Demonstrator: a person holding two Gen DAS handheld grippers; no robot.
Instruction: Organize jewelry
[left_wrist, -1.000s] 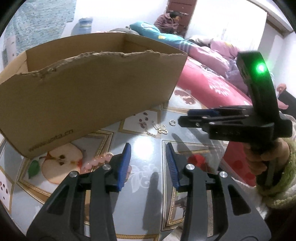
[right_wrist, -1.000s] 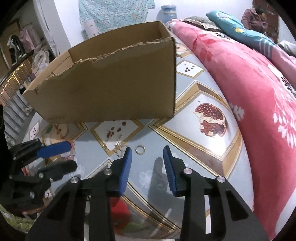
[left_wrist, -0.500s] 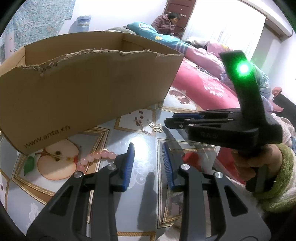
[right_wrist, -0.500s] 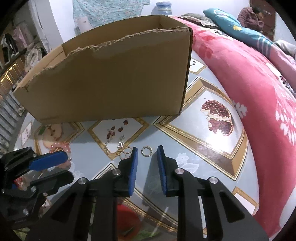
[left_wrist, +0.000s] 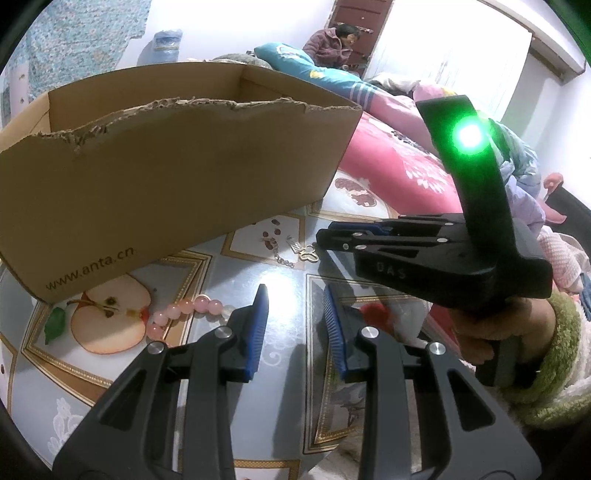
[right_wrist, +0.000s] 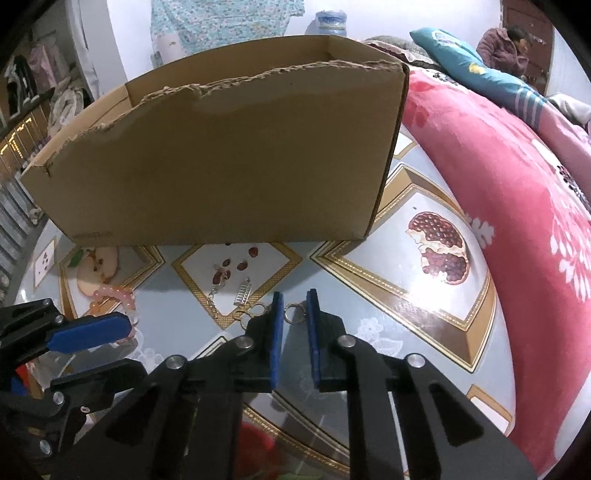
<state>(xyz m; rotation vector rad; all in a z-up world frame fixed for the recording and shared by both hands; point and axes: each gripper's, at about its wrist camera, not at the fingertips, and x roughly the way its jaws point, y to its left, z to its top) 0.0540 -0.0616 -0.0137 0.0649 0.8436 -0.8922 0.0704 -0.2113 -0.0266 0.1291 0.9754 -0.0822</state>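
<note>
- My right gripper (right_wrist: 294, 308) has just been closing, and the little ring (right_wrist: 293, 316) sits between its blue tips on the table (right_wrist: 413, 325). I can see a thin gap on each side, so the tips do not seem to press it yet.
- The ring is thin and lies flat. If my tips close a bit too high, I think they will snap together over it and grab nothing.
- The table looks shiny and smooth. One tip could touch first and push the ring away to the side.
- Just left of the ring lie a gold charm (right_wrist: 251, 312) and a small chain (right_wrist: 214, 299). If I drift left, I might catch those too, and they could tangle.
- My left gripper (left_wrist: 295, 319) is part open and holds nothing. It hangs over the table, to the right of the pink bead bracelet (left_wrist: 184, 314).
- The cardboard box (right_wrist: 229, 166) stands on the far side, and its front wall is tall with a torn top edge. A weak hold could drop the ring on the way over it.
</note>
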